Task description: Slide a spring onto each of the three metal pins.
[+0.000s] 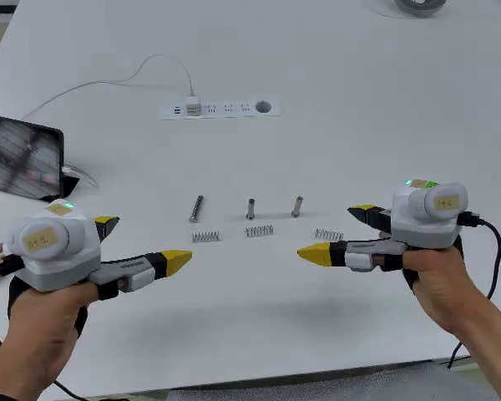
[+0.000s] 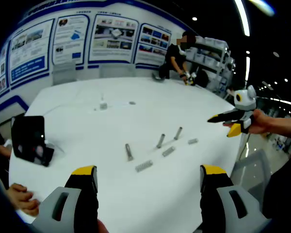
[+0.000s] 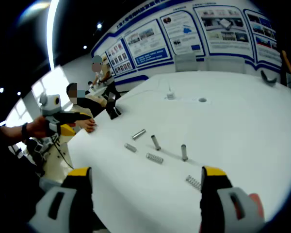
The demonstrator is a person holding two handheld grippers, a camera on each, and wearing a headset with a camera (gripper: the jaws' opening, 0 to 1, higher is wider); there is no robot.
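at the left edge of the head view a dark tablet (image 1: 21,154) sits on the white table (image 1: 359,75). below it, in the lower left, the left hand (image 1: 42,326) holds the grey and white left gripper (image 1: 144,241), its yellow-tipped jaws spread wide with nothing between them. a white power strip (image 1: 220,108) with a plugged-in charger lies in the upper middle, its cable trailing off to the left. across the centre runs a row of three short grey metal pins, well apart from each other. the left pin (image 1: 197,209) is slanted and looks longer than the others; whether it leans or lies flat i cannot tell. the middle pin (image 1: 250,208) and right pin (image 1: 297,205) stand upright. just below each pin in the frame a small silver coil spring lies flat on the table: the left spring (image 1: 205,236), the middle spring (image 1: 259,230) and the right spring (image 1: 327,235). none is on a pin. in the lower right the right hand (image 1: 438,284) holds the matching right gripper (image 1: 338,231), jaws likewise parted and bare, its lower tip near the right spring.
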